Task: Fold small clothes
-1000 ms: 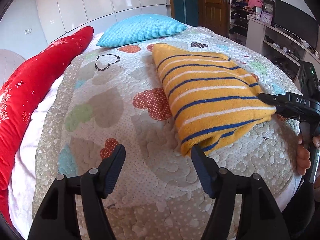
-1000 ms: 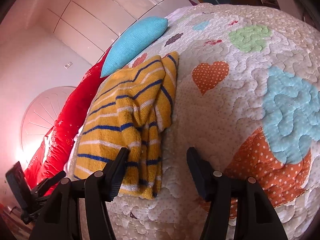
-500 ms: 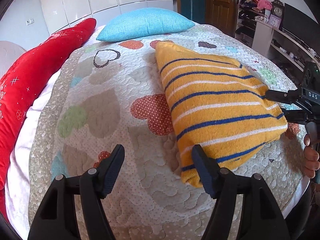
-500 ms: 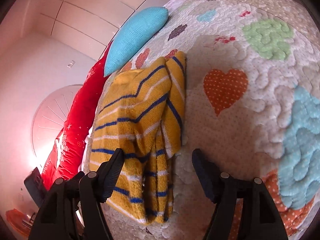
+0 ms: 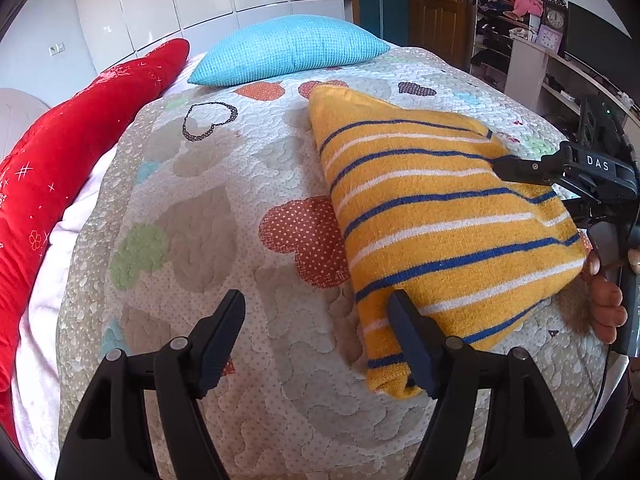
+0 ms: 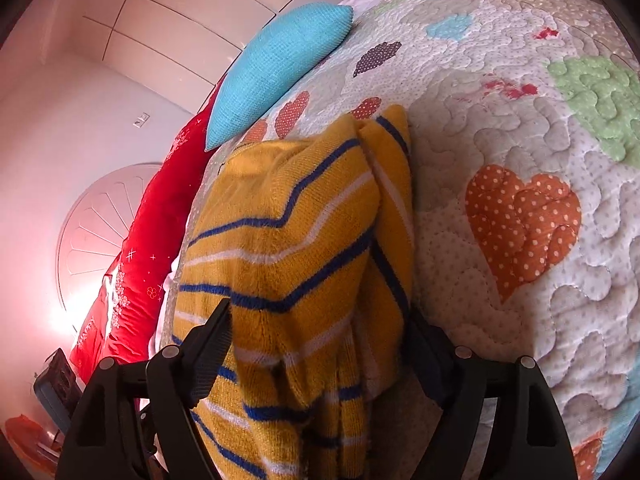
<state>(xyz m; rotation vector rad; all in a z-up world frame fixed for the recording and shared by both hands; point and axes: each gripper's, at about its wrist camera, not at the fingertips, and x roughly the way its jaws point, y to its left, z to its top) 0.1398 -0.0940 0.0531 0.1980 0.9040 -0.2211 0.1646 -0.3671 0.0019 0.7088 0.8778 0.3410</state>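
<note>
A yellow sweater (image 5: 440,216) with blue and white stripes lies folded on the heart-patterned quilt (image 5: 200,220). My left gripper (image 5: 318,312) hovers at the sweater's near corner, its jaws opening with only quilt between them. Its right finger (image 5: 408,328) overlaps the sweater's edge. In the right wrist view the sweater (image 6: 288,248) bulges up between the jaws of my right gripper (image 6: 318,320), which are opening around its end. The right gripper (image 5: 528,188) also shows at the sweater's right side, with a hand (image 5: 608,312) behind it.
A blue pillow (image 5: 292,50) lies at the head of the bed and a long red bolster (image 5: 80,140) runs along its left side. Shelves with clutter (image 5: 520,40) and a wooden door stand beyond the bed on the right.
The right gripper has slid forward over the sweater's end while its jaws widened. The left gripper has drifted toward the sweater's near corner, and its right finger now overlaps the edge.
</note>
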